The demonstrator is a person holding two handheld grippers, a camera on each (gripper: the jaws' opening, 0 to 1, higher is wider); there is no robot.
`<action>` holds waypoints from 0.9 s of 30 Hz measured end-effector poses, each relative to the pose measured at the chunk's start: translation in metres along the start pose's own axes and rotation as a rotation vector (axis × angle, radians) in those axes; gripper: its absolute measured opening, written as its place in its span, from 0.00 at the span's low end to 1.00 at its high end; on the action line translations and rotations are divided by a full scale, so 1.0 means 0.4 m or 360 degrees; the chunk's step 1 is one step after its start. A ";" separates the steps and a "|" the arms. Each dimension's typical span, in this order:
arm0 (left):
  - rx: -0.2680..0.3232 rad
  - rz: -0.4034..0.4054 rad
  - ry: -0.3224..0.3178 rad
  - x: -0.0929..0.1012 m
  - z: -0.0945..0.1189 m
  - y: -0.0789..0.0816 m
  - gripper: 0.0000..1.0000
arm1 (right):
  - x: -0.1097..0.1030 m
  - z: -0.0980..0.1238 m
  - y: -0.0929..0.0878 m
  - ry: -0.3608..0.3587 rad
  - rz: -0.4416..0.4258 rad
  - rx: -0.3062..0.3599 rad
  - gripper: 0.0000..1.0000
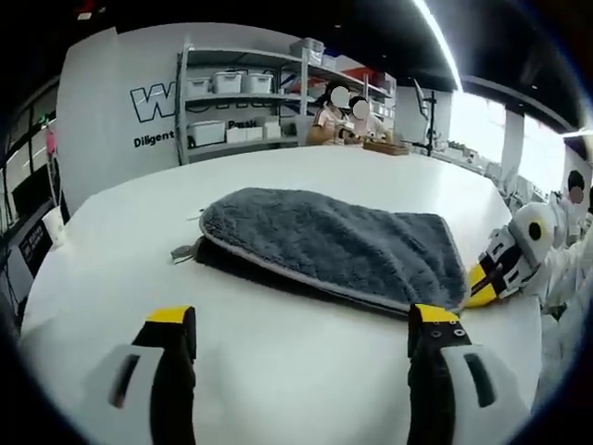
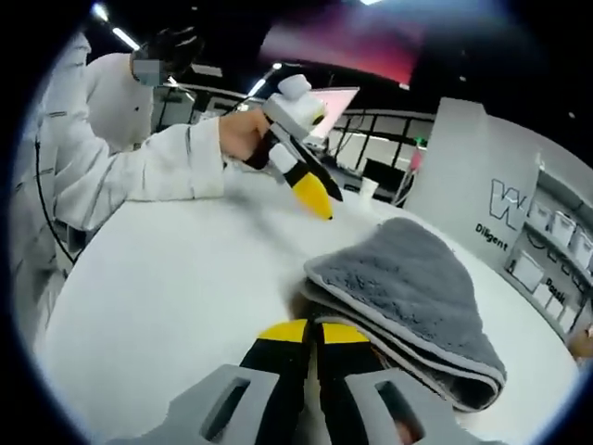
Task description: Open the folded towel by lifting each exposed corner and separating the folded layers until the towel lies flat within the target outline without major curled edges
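A grey folded towel (image 1: 334,243) with a pale trim lies on the white table (image 1: 278,371). In the left gripper view my left gripper (image 1: 303,320) stands wide open just short of the towel's near edge, with nothing between its jaws. My right gripper (image 1: 500,271) comes in from the right, its yellow tip at the towel's right corner. In the right gripper view the right gripper (image 2: 313,332) has its jaws pressed together at the near corner of the towel (image 2: 408,287), seemingly pinching its edge. A hand holds the left gripper (image 2: 301,162) above the table beyond.
A white sleeve (image 2: 139,167) reaches in from the left. Shelves with white bins (image 1: 236,107) and a lettered wall (image 2: 505,209) stand past the table's far end, where people sit by a wooden tray (image 1: 384,146). A white cup (image 2: 369,190) stands far off.
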State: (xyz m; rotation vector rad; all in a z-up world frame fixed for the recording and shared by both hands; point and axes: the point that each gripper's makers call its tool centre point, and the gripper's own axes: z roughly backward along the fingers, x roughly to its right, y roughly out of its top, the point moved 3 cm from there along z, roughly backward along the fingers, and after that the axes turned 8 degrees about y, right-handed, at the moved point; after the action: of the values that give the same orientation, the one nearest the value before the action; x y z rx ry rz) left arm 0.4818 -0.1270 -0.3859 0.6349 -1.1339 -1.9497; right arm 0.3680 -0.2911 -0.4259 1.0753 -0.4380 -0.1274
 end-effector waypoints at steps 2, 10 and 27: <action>-0.0010 -0.0002 -0.0012 0.004 -0.001 -0.002 0.98 | -0.008 -0.009 0.007 0.0013 0.0038 0.0009 0.00; 0.0030 0.0028 -0.0062 0.009 0.006 0.008 0.99 | -0.026 -0.039 0.026 0.0063 0.0098 0.0019 0.00; 0.0024 0.0035 -0.0005 -0.017 0.016 0.007 0.99 | -0.058 -0.106 0.074 0.0135 0.0177 0.0048 0.00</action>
State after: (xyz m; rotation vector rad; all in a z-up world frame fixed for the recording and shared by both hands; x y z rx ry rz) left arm 0.4821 -0.1192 -0.3803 0.6252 -1.1536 -1.9262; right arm 0.3610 -0.2348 -0.4237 1.0795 -0.4233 0.0233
